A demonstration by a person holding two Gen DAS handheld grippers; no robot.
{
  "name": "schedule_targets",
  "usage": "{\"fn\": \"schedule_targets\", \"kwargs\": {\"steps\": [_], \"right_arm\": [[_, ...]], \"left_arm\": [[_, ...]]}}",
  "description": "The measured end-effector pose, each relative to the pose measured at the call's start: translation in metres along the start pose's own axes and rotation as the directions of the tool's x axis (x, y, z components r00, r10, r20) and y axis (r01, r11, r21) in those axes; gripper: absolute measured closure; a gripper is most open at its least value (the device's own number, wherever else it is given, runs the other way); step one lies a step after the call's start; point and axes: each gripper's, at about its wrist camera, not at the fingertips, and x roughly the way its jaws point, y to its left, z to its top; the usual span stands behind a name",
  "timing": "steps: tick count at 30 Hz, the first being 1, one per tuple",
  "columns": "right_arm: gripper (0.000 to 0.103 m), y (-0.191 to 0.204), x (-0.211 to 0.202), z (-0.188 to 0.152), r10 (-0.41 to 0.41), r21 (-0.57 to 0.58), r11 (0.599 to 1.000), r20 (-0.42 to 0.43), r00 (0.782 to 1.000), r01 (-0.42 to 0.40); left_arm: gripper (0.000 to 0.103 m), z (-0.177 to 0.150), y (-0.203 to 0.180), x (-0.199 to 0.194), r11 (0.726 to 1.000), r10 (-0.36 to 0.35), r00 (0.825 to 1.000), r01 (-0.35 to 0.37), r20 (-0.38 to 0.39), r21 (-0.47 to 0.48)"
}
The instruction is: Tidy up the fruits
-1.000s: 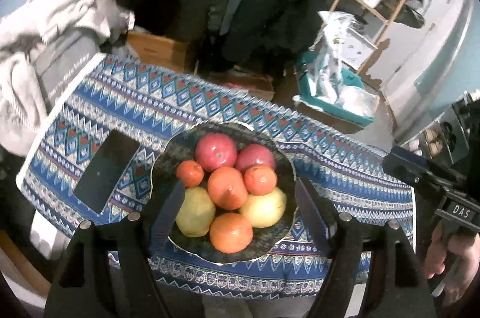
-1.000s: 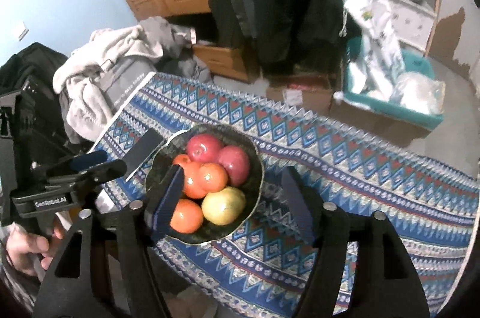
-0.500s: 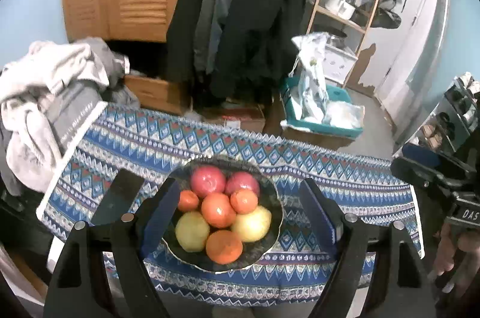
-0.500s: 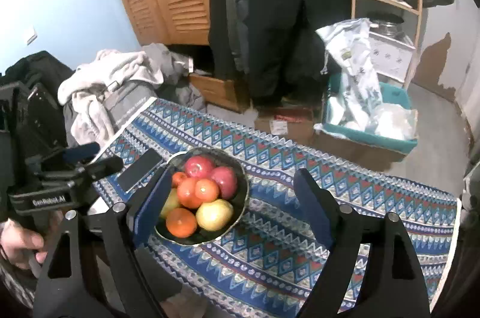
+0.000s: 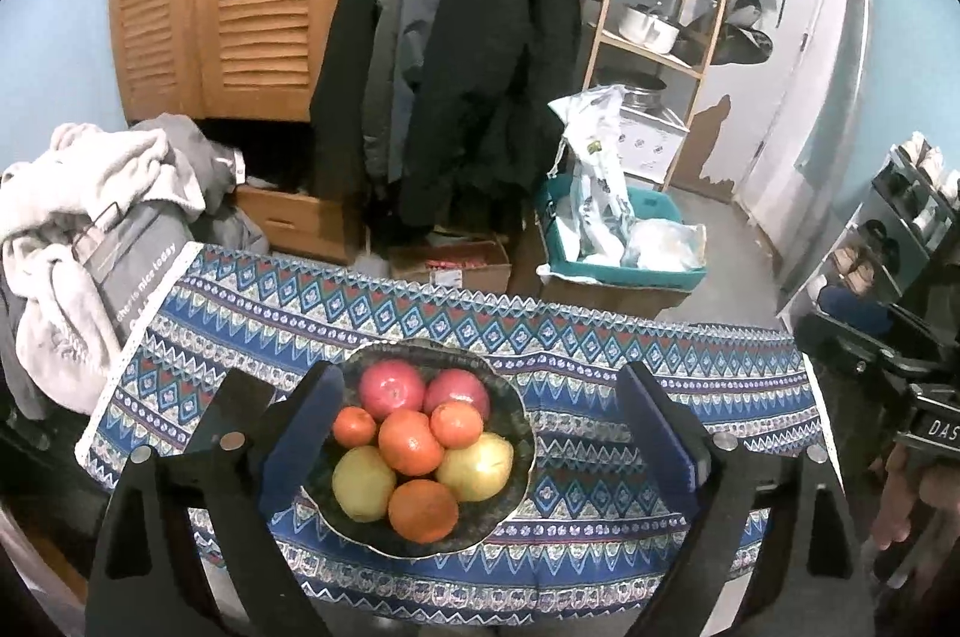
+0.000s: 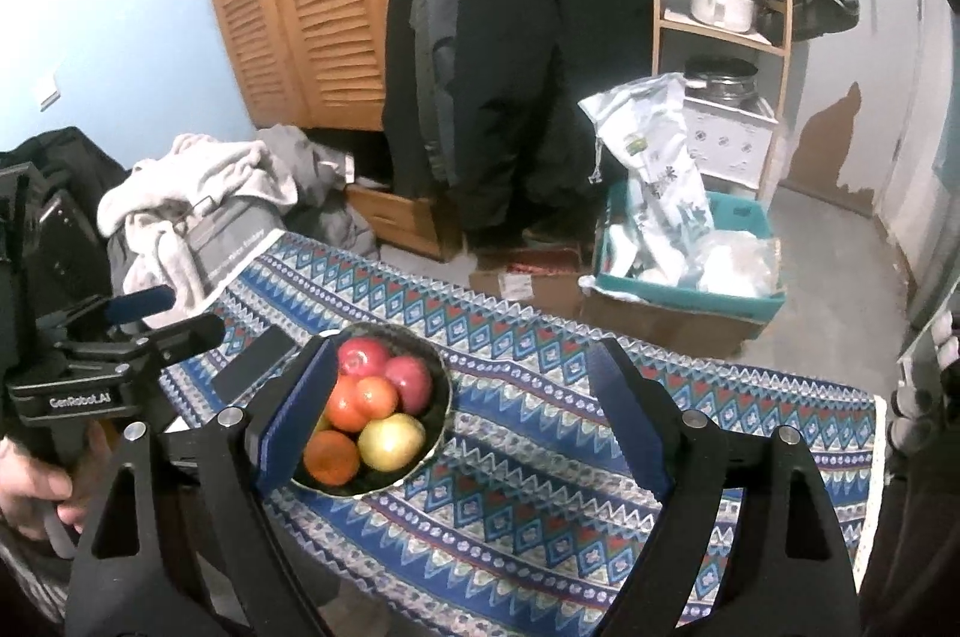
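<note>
A dark bowl [image 5: 517,436] stands on the patterned cloth near the table's front edge. It holds two red apples [image 5: 393,388], several oranges [image 5: 411,442] and two yellow apples [image 5: 363,484]. My left gripper [image 5: 480,388] hangs above and in front of the bowl. Its jaws are opening, and no pad touches any fruit. In the right wrist view the bowl [image 6: 445,394] sits behind the left finger [image 6: 300,409] of my right gripper [image 6: 462,358]. That gripper's jaws are also opening, with nothing gripped between them. Each view shows the other gripper held in a hand at its edge.
A black phone [image 5: 231,409] lies left of the bowl on the blue cloth [image 5: 600,343]. Piled clothes [image 5: 78,229] sit at the table's left end. Behind the table are hanging coats [image 5: 468,54], a cardboard box [image 5: 456,265], a teal crate of bags [image 5: 618,247] and a wooden shelf [image 5: 660,6].
Both grippers rose and drew back from the bowl, which now looks smaller and lower in each view. Both pairs of jaws spread wider.
</note>
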Motion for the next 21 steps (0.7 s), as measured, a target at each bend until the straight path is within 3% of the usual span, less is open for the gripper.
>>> {"fn": "schedule_targets", "kwargs": {"steps": [6, 8, 21], "right_arm": [[0.018, -0.007, -0.001, -0.005, -0.002, 0.009, 1.0, -0.003, 1.0, 0.002], [0.018, -0.01, -0.001, -0.006, -0.003, 0.014, 1.0, -0.003, 1.0, 0.003], [0.018, -0.016, -0.005, -0.007, -0.006, 0.025, 1.0, 0.002, 1.0, 0.006]], "left_arm": [[0.008, 0.001, -0.014, -0.002, 0.999, 0.0, 1.0, 0.0, 0.002, 0.034], [0.001, 0.001, -0.017, -0.004, 0.999, 0.012, 1.0, -0.012, 0.005, 0.04], [0.001, -0.001, -0.034, -0.005, 0.995, 0.004, 1.0, -0.003, -0.003, 0.102]]}}
